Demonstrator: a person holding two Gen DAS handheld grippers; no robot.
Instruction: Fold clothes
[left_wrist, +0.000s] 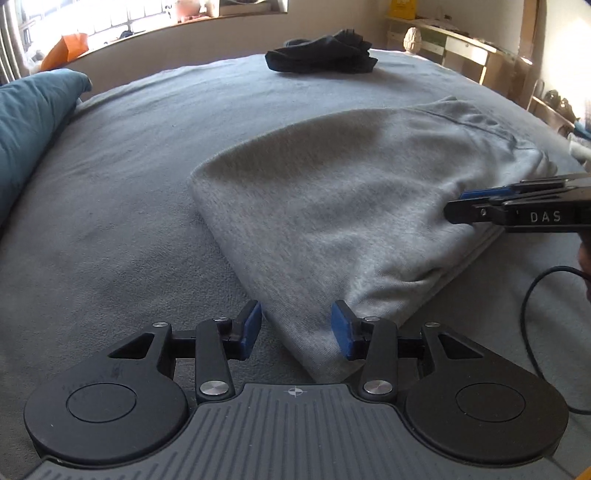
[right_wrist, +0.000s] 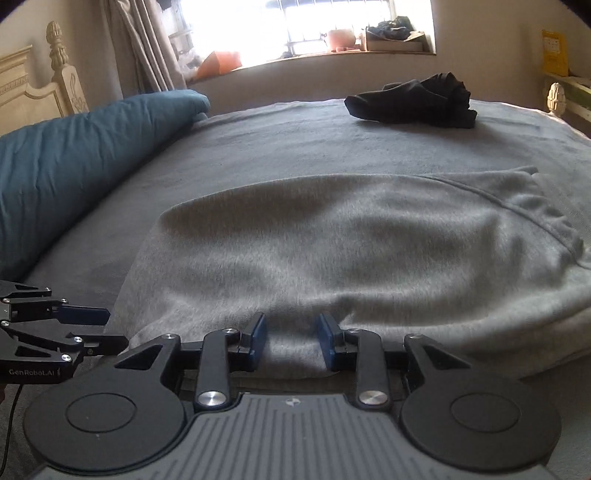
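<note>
Two garments lie on the grey bed: folded grey sweatshirt nearest, black clothes beyond it toward the window, teal pillow left. Left tongs and right tongs both part-open, gripping nothing, at the sweatshirt's near edge.

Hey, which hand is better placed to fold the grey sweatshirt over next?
Probably the right. The right tongs sit open over the folded grey fleece sweatshirt's near edge, fabric between the pads. The left tongs are open at its corner tip.
</note>
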